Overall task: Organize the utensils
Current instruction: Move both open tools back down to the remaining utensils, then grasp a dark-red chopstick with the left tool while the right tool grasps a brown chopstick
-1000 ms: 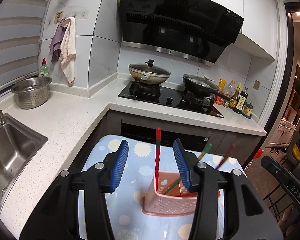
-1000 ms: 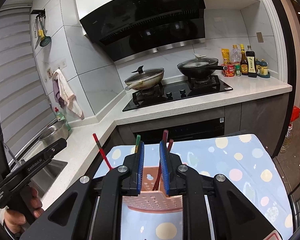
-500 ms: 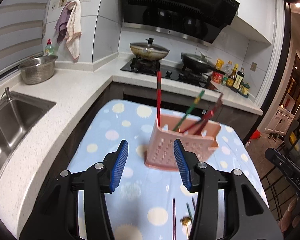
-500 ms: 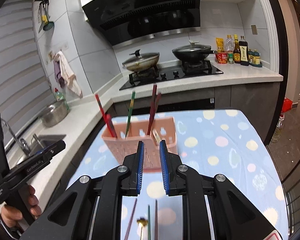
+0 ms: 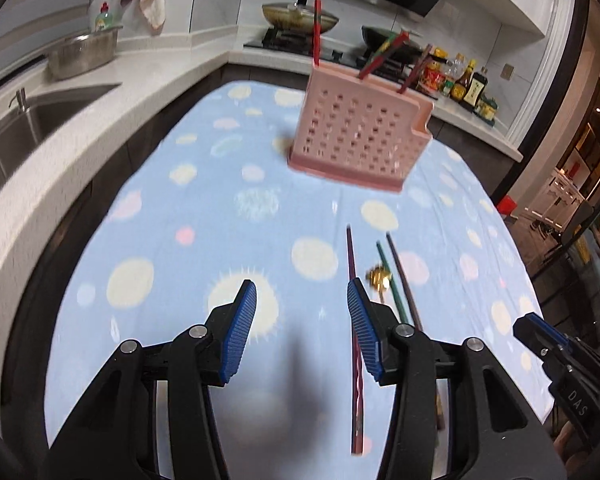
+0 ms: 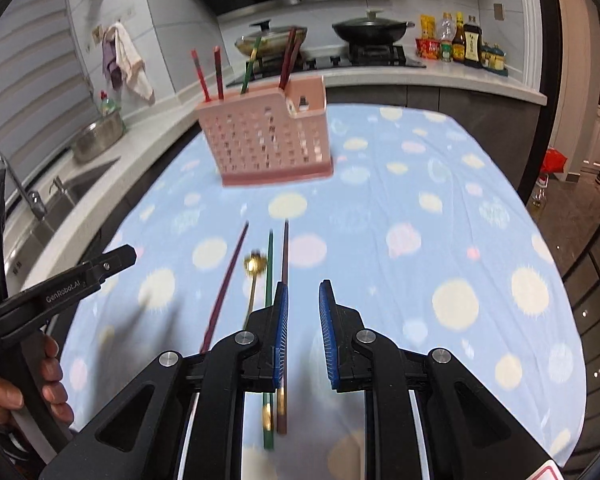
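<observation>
Chopsticks (image 6: 285,264) lie loose on the cloth (image 5: 148,216); left tongs (image 5: 302,328) wide, right tongs (image 6: 303,332) narrow, both empty

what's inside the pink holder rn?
The pink holder holds five chopsticks standing up: two red, one green, two dark. Their lower ends and the holder's floor are hidden by its perforated wall.

Chopsticks (image 6: 284,276) before holder (image 6: 268,142), seemingly apart

A blue tablecloth (image 5: 172,208) dotted with pastel circles covers the table. Beyond it, a pale speckled counter (image 5: 148,76) holds a steel sink (image 5: 40,120) and a steel bowl (image 5: 82,54). Two lidded pans (image 6: 370,28) sit on the black hob (image 6: 340,60). Sauce bottles (image 6: 466,44) stand near the wall. Towels (image 6: 126,60) hang above.
</observation>
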`<control>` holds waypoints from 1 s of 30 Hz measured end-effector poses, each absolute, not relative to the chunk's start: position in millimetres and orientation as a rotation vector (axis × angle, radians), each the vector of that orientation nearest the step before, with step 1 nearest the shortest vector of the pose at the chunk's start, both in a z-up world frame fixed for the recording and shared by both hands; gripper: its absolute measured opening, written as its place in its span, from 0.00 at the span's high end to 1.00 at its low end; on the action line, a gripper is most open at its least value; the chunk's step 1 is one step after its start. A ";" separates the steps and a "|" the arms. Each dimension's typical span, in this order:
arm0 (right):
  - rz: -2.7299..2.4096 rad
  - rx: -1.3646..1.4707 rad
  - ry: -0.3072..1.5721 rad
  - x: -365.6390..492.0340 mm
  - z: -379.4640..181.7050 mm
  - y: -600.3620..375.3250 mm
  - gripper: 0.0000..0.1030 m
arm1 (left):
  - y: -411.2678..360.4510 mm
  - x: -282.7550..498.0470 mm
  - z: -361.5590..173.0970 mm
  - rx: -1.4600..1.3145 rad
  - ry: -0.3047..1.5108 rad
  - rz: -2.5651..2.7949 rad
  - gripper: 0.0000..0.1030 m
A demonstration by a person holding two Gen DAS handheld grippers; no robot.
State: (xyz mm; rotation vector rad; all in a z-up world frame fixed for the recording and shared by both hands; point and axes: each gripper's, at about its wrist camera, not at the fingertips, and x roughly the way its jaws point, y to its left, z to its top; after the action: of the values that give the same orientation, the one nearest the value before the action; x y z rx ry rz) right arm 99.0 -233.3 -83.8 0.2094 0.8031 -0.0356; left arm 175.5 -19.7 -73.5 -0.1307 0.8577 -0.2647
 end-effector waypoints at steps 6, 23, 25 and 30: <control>-0.010 0.200 0.880 79.8 -114.5 -220.1 0.83 | -20.7 144.6 -101.1 -0.121 0.929 -0.265 0.56; 0.016 0.180 0.968 83.9 -151.0 -206.7 0.85 | -36.1 117.9 -130.6 -0.093 1.012 -0.317 0.56; 0.012 0.181 0.969 84.4 -152.2 -208.6 0.85 | -37.4 118.2 -131.6 -0.092 1.016 -0.319 0.56; -0.002 0.193 0.981 86.1 -157.3 -214.8 0.86 | -43.2 117.1 -133.4 -0.084 1.024 -0.337 0.56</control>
State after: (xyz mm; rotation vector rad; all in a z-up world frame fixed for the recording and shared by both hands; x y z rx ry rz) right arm 86.1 -214.8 -157.3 0.1934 0.9812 -0.0017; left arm 117.1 -43.2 -133.4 -0.0842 1.0244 -0.3374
